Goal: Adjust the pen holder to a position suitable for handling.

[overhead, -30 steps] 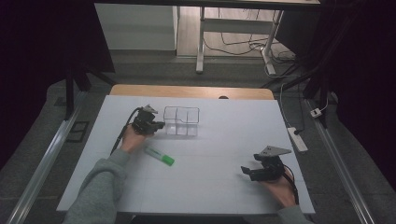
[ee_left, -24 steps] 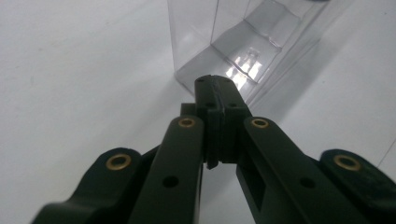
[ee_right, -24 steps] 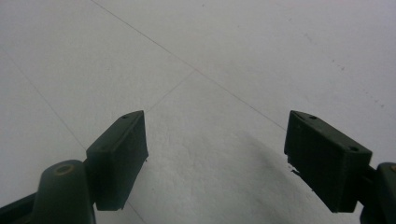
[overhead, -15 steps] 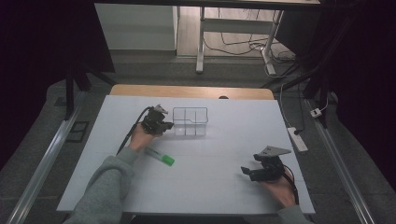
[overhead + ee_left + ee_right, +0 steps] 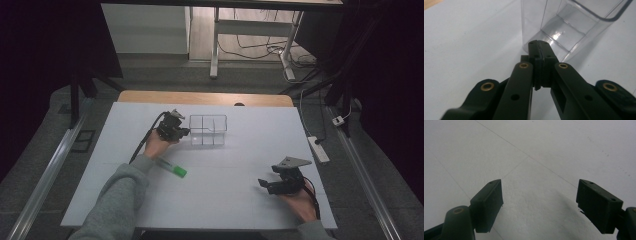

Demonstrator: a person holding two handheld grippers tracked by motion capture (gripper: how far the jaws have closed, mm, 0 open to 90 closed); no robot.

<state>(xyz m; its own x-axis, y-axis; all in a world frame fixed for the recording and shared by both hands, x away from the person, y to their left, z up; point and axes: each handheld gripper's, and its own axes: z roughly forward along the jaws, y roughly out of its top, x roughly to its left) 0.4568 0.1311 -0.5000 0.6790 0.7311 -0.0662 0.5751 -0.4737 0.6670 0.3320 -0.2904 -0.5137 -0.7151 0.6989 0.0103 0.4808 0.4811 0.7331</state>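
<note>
Dark room all round, black at both sides. At far left a metal rail (image 5: 47,175) running along grey floor (image 5: 100,92), beside a white tabletop (image 5: 225,165) with a wooden strip (image 5: 150,96) at its far edge. Coming up from the bottom left, a grey sleeve (image 5: 117,200) and hand carrying the left tool (image 5: 186,132), with a black cable (image 5: 145,140) trailing back from it. Jaws of that tool pressed together with nothing between them, tip just beside the left wall of a clear box (image 5: 208,130); touching or not, cannot tell. Seen from the left gripper view, same clenched tool (image 5: 539,48) close against the box (image 5: 564,27), whose clear partitions and floor catch the light. Near the sleeve, lying flat on the tabletop and well apart from the box, a tube (image 5: 171,168) with a green end. Box standing upright at mid-table toward the far side, split into compartments, nothing visible inside. Behind the tabletop, pale legs of a desk (image 5: 215,45) and loose wires on a lit patch of floor. Farther right, near the front edge, the right tool (image 5: 261,183) held low in a hand, grey plate on top, jaws spread and released, well apart from box and tube. From the right gripper view, right tool (image 5: 539,205) gaping over bare white surface (image 5: 549,150) marked by faint thin lines. At far right, a power strip (image 5: 319,149) on the floor, and another rail (image 5: 370,190).
</note>
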